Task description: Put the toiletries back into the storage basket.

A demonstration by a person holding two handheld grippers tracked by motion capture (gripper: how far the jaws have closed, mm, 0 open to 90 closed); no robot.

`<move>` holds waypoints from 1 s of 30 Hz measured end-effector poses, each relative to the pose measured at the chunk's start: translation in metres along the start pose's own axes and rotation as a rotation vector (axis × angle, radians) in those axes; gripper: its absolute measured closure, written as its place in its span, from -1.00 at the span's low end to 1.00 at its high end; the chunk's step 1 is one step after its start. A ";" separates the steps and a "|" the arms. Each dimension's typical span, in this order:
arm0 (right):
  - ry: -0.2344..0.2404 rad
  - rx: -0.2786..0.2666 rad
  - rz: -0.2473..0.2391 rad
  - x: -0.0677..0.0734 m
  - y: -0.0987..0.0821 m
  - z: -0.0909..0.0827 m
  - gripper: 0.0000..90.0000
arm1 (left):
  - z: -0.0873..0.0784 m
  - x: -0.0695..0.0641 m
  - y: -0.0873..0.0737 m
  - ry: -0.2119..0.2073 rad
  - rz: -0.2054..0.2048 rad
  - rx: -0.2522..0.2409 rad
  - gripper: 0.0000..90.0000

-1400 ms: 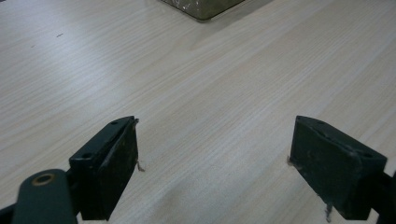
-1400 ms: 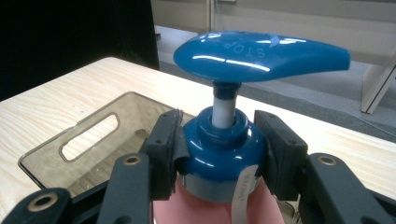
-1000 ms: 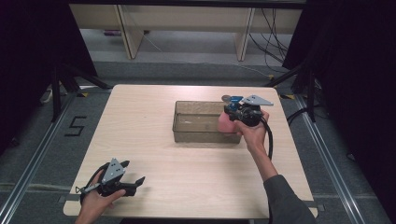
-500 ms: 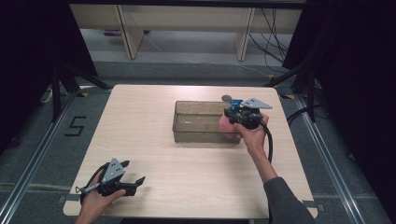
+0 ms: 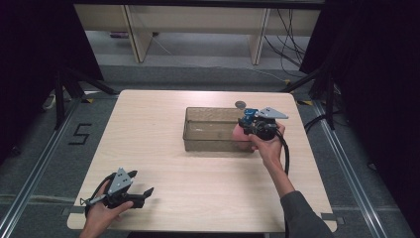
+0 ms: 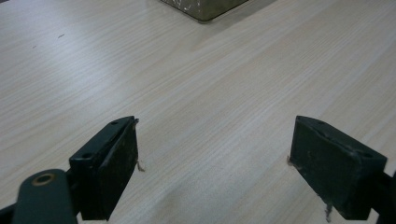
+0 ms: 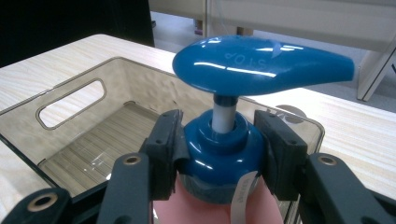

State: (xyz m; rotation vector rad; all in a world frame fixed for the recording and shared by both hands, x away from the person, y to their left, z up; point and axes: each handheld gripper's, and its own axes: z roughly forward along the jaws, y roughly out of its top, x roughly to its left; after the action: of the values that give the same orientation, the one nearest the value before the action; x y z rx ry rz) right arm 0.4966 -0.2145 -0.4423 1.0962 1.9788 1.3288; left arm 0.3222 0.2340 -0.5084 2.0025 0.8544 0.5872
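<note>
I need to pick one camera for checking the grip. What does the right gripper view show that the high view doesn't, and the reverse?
Right gripper view: the right tongs clamped on the blue collar of a pink pump bottle, its pump head reading STOP.
High view: the left tongs open over the table, and a small round disc.
Both: the clear bin.

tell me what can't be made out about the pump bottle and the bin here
- Pump bottle body: cut off by the bottom edge and covered by the right hand-held gripper in the right gripper view; a pink blur in the high view.
- Bin: cut off by the top edge in the left gripper view.
- Small round thing behind the bin: too small to identify.
</note>
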 end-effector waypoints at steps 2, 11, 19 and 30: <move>-0.002 0.013 0.003 0.001 0.000 -0.001 0.19 | 0.000 -0.001 0.000 -0.005 -0.010 -0.010 -0.67; -0.010 -0.004 0.069 0.002 -0.003 -0.002 -0.21 | 0.000 0.000 0.000 -0.004 0.002 -0.008 -0.67; -0.006 -0.036 0.105 0.002 -0.001 -0.014 -0.50 | -0.001 0.000 0.001 -0.003 0.002 -0.004 -0.67; -0.001 -0.047 0.122 0.001 -0.003 -0.028 -0.51 | 0.000 -0.001 0.000 -0.006 -0.005 -0.010 -0.67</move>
State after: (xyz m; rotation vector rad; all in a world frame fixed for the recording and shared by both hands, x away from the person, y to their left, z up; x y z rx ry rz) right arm 0.4736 -0.2283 -0.4340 1.2119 1.8962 1.4292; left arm 0.3216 0.2334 -0.5084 1.9915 0.8507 0.5816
